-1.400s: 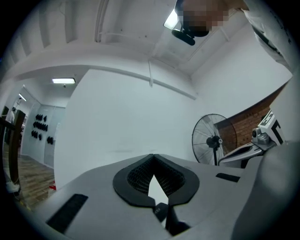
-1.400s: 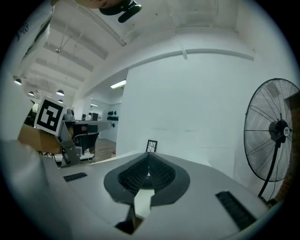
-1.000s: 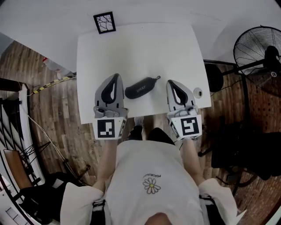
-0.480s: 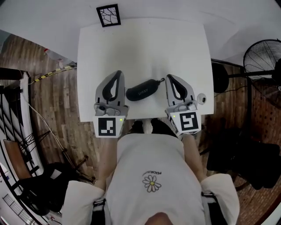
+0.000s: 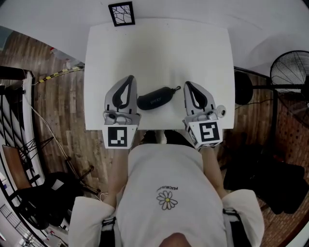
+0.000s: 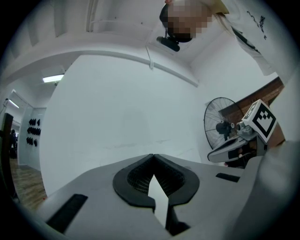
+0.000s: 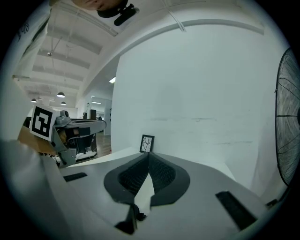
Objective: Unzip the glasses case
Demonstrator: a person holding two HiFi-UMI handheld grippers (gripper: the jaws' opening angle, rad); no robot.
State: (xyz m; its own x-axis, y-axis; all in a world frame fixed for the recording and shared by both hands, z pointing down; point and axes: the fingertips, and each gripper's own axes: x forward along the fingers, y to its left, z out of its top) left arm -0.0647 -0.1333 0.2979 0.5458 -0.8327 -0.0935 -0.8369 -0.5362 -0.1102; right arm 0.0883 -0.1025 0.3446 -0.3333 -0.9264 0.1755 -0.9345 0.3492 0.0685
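A dark oblong glasses case (image 5: 155, 97) lies zipped near the front edge of the white table (image 5: 159, 53), its zip pull pointing right. My left gripper (image 5: 129, 79) sits just left of the case, shut with nothing between its tips. My right gripper (image 5: 188, 85) sits just right of it, close to the pull, also shut and empty. In the left gripper view the jaw tips (image 6: 153, 155) meet against the white wall, and the right gripper (image 6: 243, 136) shows at the side. The right gripper view shows closed tips (image 7: 148, 153) and the left gripper (image 7: 65, 129).
A framed black-and-white marker card (image 5: 121, 13) stands at the table's far edge, also seen as the card (image 7: 146, 143). A standing fan (image 5: 292, 79) is off the table's right side. Wooden floor and cables lie to the left. The person's torso is at the near edge.
Both grippers have shifted slightly toward the table's near edge beside the case. The head view has moved, so the table sits higher in the frame. The case has not moved.
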